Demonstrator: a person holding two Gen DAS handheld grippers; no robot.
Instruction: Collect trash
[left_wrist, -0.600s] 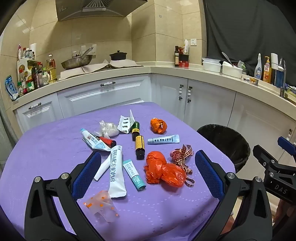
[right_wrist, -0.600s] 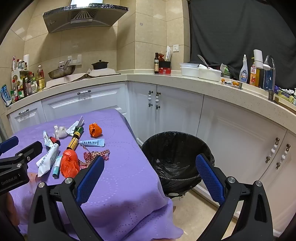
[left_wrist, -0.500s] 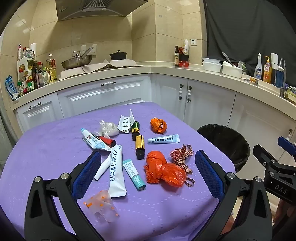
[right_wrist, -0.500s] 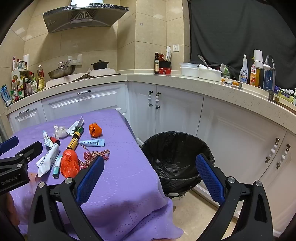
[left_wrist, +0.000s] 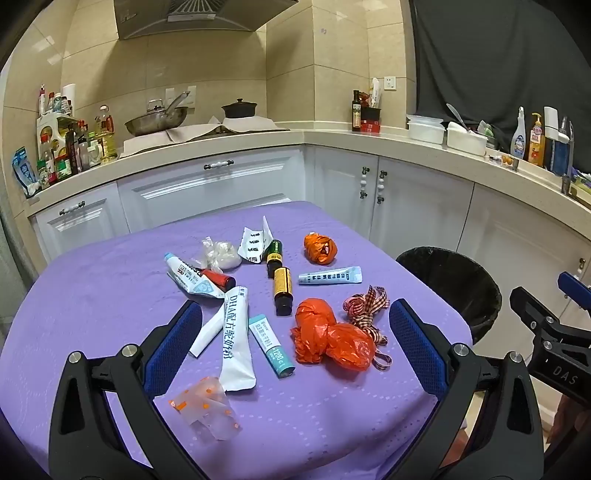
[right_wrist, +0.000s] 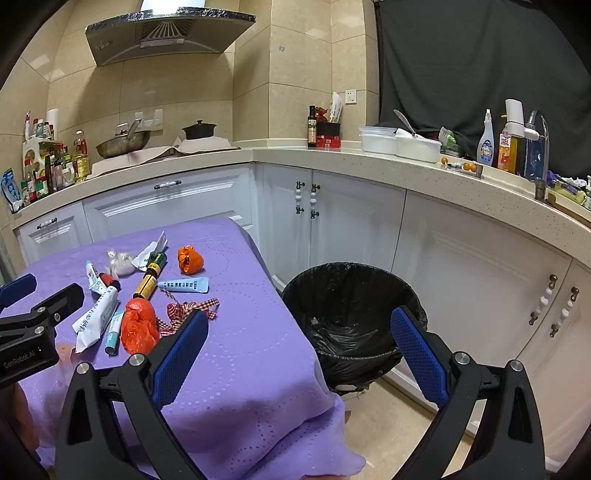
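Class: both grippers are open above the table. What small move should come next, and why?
Probably lower the left gripper onto the large orange bag and close: it lies between the open fingers, nearest the black bin, and nothing is held yet.

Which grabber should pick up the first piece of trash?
Probably the left gripper: it is open, empty and faces the big orange bag on the purple table. The right gripper is open too, but points toward the black bin.
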